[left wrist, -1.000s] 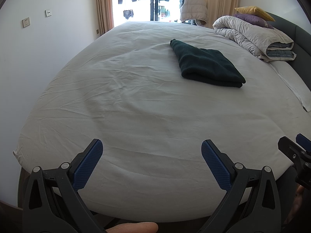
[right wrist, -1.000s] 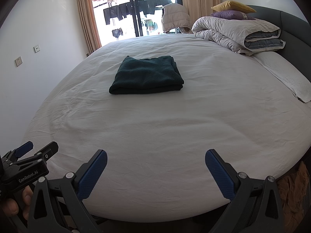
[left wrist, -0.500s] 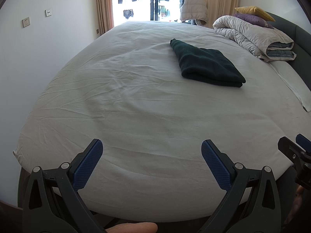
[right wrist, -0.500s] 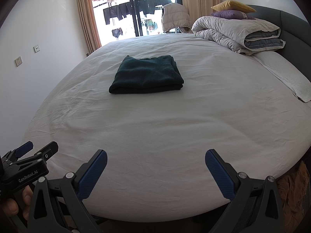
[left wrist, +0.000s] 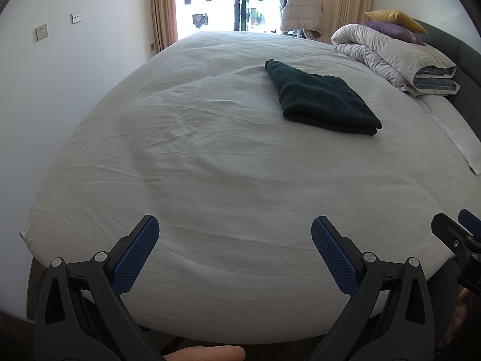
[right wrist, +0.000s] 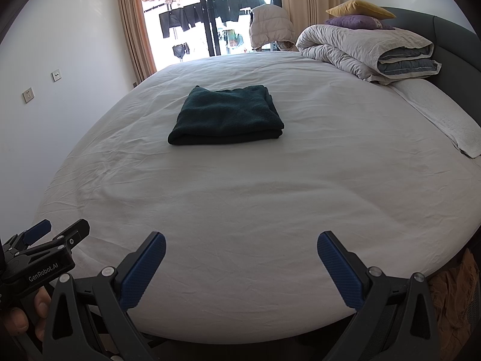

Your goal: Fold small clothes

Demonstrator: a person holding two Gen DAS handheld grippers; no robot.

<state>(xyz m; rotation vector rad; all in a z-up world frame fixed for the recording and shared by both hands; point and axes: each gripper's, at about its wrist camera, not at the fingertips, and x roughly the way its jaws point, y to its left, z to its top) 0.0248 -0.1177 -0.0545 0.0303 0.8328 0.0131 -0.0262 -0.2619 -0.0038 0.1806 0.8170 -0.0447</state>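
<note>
A dark green garment (left wrist: pixel 323 99) (right wrist: pixel 228 115) lies folded into a neat rectangle on the white bed sheet (left wrist: pixel 210 165) (right wrist: pixel 255 195), past the middle of the bed. My left gripper (left wrist: pixel 234 237) hangs open over the near edge of the bed, far short of the garment, nothing between its blue pads. My right gripper (right wrist: pixel 240 249) is likewise open and holds nothing, at the near edge. Each gripper shows at the border of the other's view: the right one (left wrist: pixel 460 234), the left one (right wrist: pixel 51 237).
A rolled grey duvet (right wrist: pixel 366 49) with yellow and purple pillows sits at the far right by the dark headboard (right wrist: pixel 454 51). A white towel (right wrist: pixel 445 120) lies along the right side. A padded jacket (right wrist: pixel 270 27) hangs by the balcony door. A white wall with sockets stands left.
</note>
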